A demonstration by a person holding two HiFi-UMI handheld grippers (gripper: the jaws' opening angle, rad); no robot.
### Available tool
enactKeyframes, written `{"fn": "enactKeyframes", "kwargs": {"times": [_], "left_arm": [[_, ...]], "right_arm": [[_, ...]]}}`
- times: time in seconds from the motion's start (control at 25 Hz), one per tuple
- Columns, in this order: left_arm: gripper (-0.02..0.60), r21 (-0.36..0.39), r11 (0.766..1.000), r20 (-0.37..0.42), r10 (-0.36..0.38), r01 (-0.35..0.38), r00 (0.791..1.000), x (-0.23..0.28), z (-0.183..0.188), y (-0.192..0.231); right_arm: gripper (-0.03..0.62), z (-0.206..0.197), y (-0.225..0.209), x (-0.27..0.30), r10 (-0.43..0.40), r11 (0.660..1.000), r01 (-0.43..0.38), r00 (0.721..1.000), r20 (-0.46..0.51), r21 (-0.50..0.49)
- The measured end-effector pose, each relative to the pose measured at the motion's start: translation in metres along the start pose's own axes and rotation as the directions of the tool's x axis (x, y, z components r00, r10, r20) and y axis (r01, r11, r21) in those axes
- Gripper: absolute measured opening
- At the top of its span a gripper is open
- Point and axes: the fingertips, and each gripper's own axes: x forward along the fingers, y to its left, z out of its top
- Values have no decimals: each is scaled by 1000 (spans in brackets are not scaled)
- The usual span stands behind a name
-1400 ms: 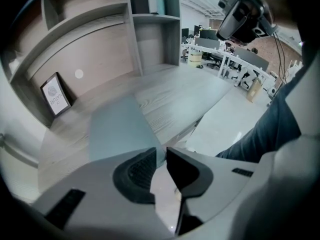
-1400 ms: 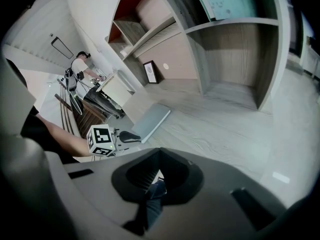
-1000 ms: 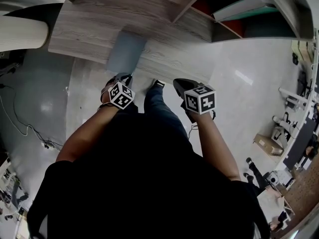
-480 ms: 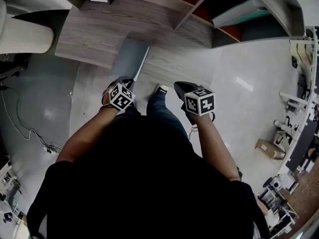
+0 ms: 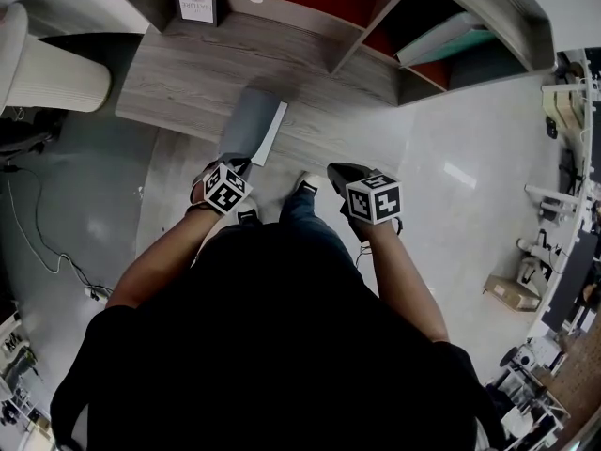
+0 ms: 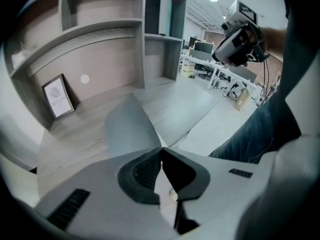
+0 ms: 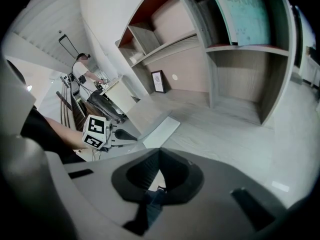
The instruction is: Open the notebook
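The notebook (image 5: pixel 246 125) lies on the wooden desk (image 5: pixel 178 73), near its front edge. Its grey cover (image 6: pixel 127 129) is raised at the near edge, and a white page (image 5: pixel 273 133) shows beneath on the right. My left gripper (image 5: pixel 232 165) is shut on the cover's near edge; its jaws have just been closing on it. In the right gripper view the lifted cover (image 7: pixel 145 115) and the page (image 7: pixel 162 131) lie ahead. My right gripper (image 5: pixel 344 173) hangs over the floor to the right of the notebook, shut with nothing in it.
A framed picture (image 5: pixel 197 5) leans at the desk's back. Shelf compartments rise behind, one holding a teal panel (image 5: pixel 451 34). A pale rounded seat (image 5: pixel 52 78) is at the left, with cables (image 5: pixel 38 252) on the floor. My legs and shoes (image 5: pixel 305 184) stand below the desk edge.
The notebook's cover lay flat a second ago; now its near edge is lifted in the left gripper and a white page shows. The right gripper has hardly moved.
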Motion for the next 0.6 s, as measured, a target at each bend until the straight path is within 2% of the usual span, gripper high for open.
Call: {"fn": "enactKeyframes", "kwargs": {"times": [0.6], "left_arm": [[18, 11, 999, 13, 48, -48, 999, -34, -12, 33]], "right_arm": [[2, 6, 17, -2, -13, 999, 14, 999, 31, -30]]}}
